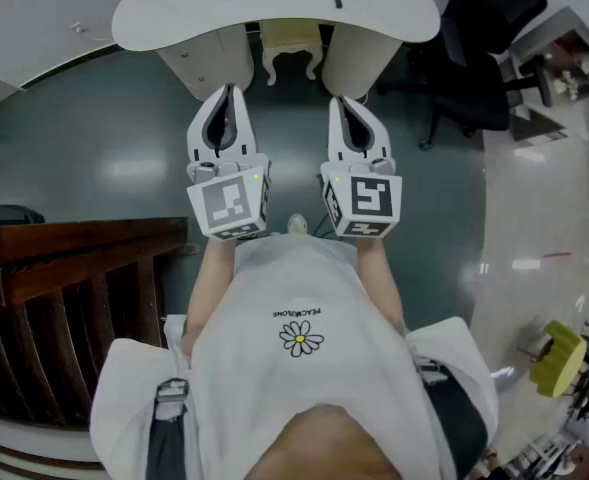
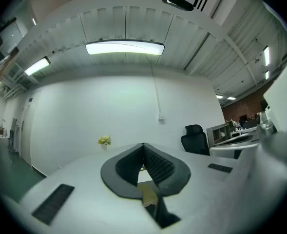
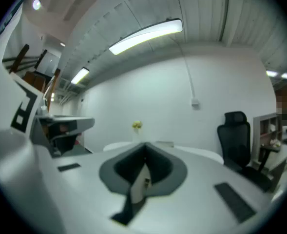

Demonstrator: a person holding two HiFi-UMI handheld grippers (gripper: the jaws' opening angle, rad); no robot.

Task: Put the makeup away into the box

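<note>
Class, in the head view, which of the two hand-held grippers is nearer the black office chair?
The right gripper: the black office chair stands on its side, while the left gripper is toward the dark wooden slatted furniture.

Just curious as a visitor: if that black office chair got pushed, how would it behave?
The black office chair probably rolls or swivels rather than tips: spread base legs show beneath it. Its tall back suggests moderate weight, not easily lifted.

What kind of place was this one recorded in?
Probably an office or lab workspace: a black office chair, a white curved table on a smooth grey-green floor, and ceiling strip lights.
</note>
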